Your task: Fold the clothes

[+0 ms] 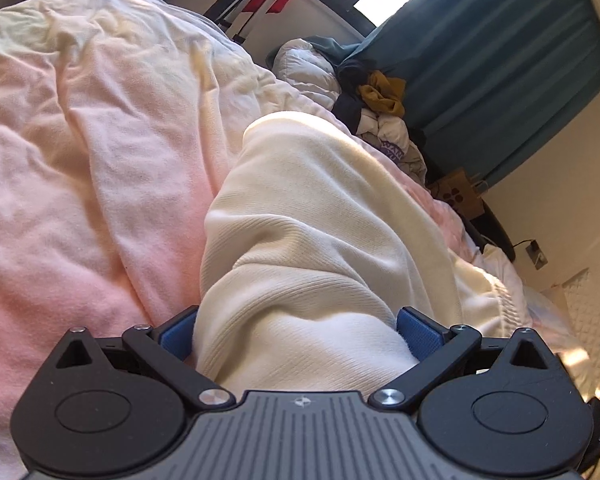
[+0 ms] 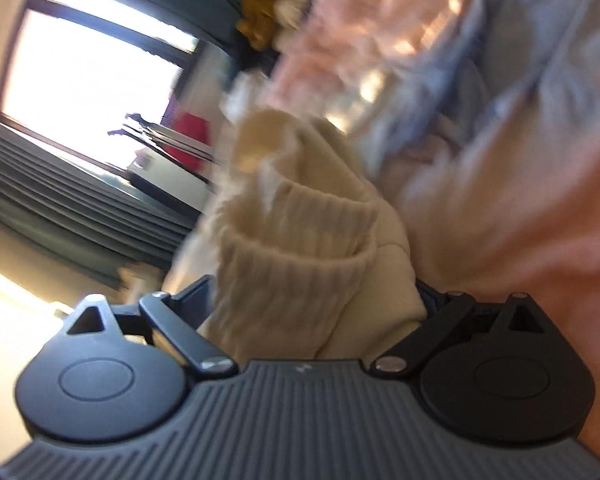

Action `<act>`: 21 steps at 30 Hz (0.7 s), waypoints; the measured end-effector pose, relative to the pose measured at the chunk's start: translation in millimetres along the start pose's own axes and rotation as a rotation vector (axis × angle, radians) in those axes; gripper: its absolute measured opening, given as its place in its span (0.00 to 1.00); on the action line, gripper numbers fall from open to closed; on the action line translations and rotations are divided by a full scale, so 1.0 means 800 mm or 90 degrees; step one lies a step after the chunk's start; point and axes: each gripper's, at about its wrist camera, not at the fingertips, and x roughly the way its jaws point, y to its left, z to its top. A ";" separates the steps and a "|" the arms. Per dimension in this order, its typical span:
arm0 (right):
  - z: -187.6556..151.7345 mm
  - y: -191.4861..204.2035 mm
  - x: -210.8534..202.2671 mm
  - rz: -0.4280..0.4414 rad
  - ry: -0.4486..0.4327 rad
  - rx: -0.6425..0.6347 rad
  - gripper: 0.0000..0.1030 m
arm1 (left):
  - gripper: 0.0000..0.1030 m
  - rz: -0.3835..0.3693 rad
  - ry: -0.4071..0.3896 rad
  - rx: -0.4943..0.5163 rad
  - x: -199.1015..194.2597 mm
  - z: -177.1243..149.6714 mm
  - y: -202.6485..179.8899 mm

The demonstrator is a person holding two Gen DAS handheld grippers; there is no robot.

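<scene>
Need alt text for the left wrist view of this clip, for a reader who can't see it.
A cream knit garment lies bunched between the wide-spread blue pads of the left gripper, draped over a pink blanket on a bed. Beyond it, a pile of clothes sits against teal curtains under a bright window.

My left gripper point(image 1: 296, 334) has a grey ribbed body with a small star mark at twelve o'clock, two black round housings, black link arms pinned by silver screws, and blue textured pads point(image 1: 418, 334). My right gripper point(image 2: 318, 304) matches it: grey ribs, black discs, silver screw heads.
</scene>
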 end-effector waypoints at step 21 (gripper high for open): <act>-0.007 0.074 -0.078 0.103 -0.137 -0.096 0.41 | 0.33 -0.114 -0.073 -0.106 -0.054 0.028 -0.020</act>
